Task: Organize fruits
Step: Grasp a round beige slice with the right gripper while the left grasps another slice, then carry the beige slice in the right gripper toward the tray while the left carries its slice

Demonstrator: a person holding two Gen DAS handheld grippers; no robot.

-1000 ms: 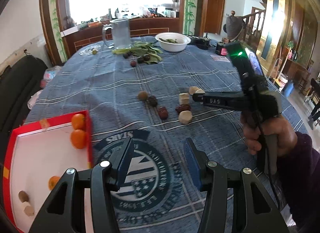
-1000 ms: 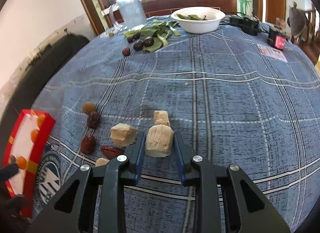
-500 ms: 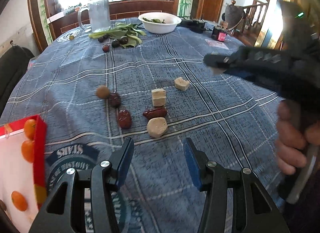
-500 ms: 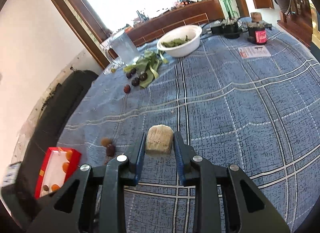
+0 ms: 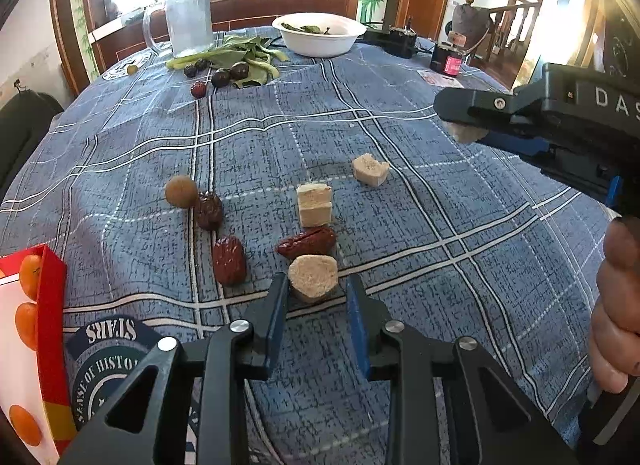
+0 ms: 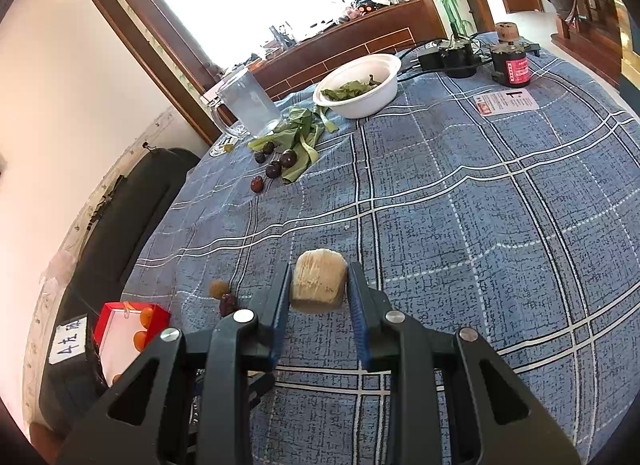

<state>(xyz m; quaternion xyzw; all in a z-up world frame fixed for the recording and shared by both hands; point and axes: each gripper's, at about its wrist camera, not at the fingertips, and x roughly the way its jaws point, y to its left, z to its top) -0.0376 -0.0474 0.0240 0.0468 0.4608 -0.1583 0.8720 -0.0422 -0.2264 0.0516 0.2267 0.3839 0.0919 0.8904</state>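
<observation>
On the blue checked cloth lie a round beige piece (image 5: 313, 277), two beige cubes (image 5: 315, 204) (image 5: 370, 169), three red dates (image 5: 228, 259) (image 5: 307, 243) (image 5: 209, 211) and a brown round fruit (image 5: 181, 191). My left gripper (image 5: 316, 305) is low over the cloth. It is open, its fingertips straddling the round beige piece with a thin gap on the right side. My right gripper (image 6: 318, 285) is shut on a beige chunk (image 6: 318, 281), held above the table; in the left wrist view the right gripper (image 5: 460, 129) hangs at upper right. A red box (image 5: 52, 305) holds oranges (image 5: 30, 275).
At the far side stand a white bowl (image 5: 320, 39) with greens, a glass mug (image 5: 188, 21), leafy stalks (image 5: 244, 55) with dark plums (image 5: 228, 75), and a black device beside a red-labelled jar (image 5: 448, 61). A hand (image 5: 616, 325) grips the right tool. A black chair (image 6: 120, 217) borders the table's left.
My left gripper moved forward to the fruit cluster and its fingers narrowed around the round beige piece. The right gripper rose higher and rightward with the beige chunk.
</observation>
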